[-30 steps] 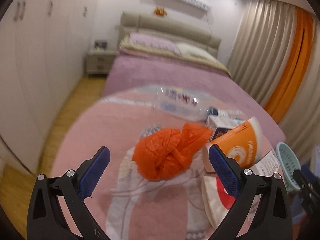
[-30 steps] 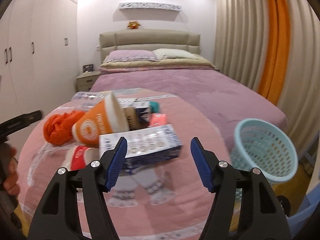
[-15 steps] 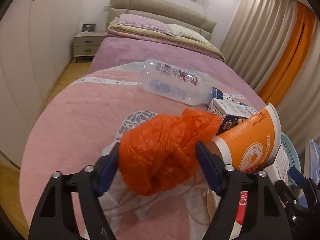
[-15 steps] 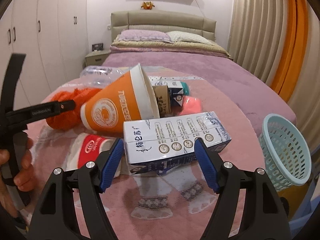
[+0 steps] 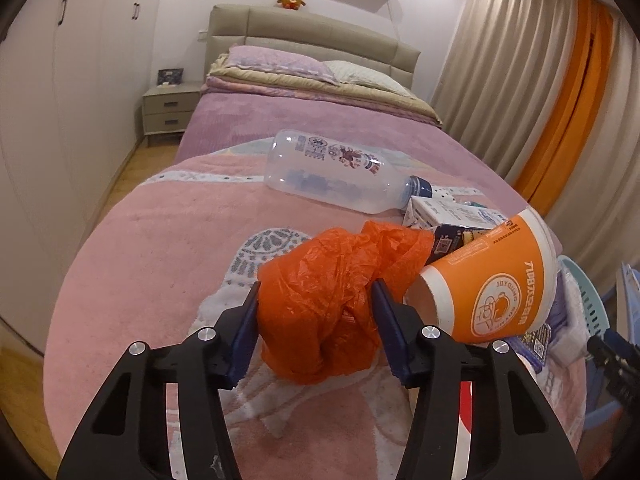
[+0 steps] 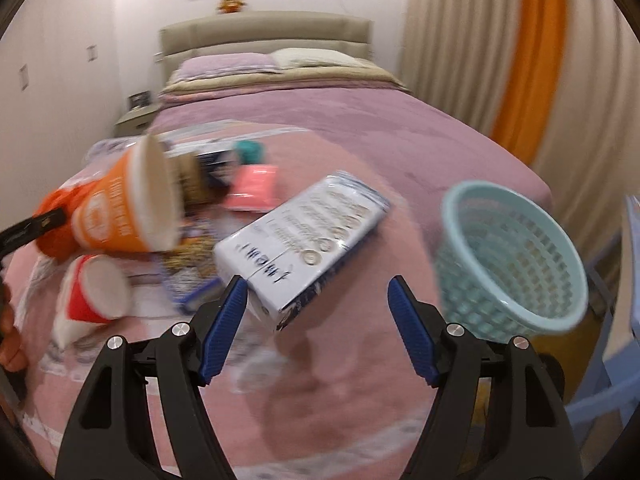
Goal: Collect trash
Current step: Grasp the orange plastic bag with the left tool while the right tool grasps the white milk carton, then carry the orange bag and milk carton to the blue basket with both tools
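A crumpled orange plastic bag lies on the pink blanket, and my left gripper is closing its jaws on it, both pads pressing its sides. Next to it lies an orange paper cup on its side, with a clear plastic bottle behind. In the blurred right wrist view a white milk carton lies slantwise just ahead of my right gripper. That gripper is open; its left pad is at the carton's near corner and its right pad stands apart. A light blue basket stands at the right.
More litter lies on the bed end: a red and white cup, a pink packet, a teal object and small boxes. A nightstand and wardrobes stand left, curtains right. A hand shows at the left edge.
My left gripper moved in over the orange bag and narrowed its jaws onto it. The right gripper swung right toward the basket, and the carton now lies slantwise instead of square between its fingers.
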Available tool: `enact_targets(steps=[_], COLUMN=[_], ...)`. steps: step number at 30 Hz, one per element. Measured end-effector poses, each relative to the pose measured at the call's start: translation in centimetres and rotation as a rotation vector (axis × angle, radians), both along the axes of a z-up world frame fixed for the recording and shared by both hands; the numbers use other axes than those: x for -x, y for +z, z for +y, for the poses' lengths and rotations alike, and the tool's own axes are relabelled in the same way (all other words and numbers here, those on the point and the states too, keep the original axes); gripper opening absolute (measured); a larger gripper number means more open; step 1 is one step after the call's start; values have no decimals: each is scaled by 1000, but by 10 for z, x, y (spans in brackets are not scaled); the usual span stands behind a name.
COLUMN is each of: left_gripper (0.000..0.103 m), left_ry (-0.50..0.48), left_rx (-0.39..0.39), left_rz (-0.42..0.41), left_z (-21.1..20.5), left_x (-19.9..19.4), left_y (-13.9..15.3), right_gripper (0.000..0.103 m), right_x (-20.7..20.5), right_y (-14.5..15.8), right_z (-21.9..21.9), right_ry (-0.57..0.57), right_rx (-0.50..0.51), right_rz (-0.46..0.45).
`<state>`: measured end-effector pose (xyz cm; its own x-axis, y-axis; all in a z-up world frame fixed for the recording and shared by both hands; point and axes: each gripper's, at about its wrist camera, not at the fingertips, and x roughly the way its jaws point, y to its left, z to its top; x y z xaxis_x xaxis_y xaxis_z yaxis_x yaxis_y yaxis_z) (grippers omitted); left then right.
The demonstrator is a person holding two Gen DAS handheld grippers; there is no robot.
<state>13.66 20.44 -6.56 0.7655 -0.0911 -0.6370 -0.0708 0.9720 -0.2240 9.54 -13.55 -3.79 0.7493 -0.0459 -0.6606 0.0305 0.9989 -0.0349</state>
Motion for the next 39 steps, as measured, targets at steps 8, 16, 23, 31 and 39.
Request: enact_targets(steps=[8,16,23,31,39], left_gripper=[46,45,45,45,45], left_ry=[22,50,0,-66,-134], left_rx=[4,-17,-15,-33,-40], left_rz=[-17,-128,-202,-205,-209], left_z=[2,2,-22,-57,-92], left_x=[5,36,49,45,43], left_y=[6,47,76,82,85], right_gripper=[76,80,83,77,54], right_x=[-16,-53,-75,-83,-64], right_y=[11,-14,-26,-27,-3], right_z=[-9,2,-7,-9,-20], right_ry=[-10,-128,-130,-109,7], right_rx=[-134,-216,-314,-313,-318], right_rz=[16,120,204,224,148])
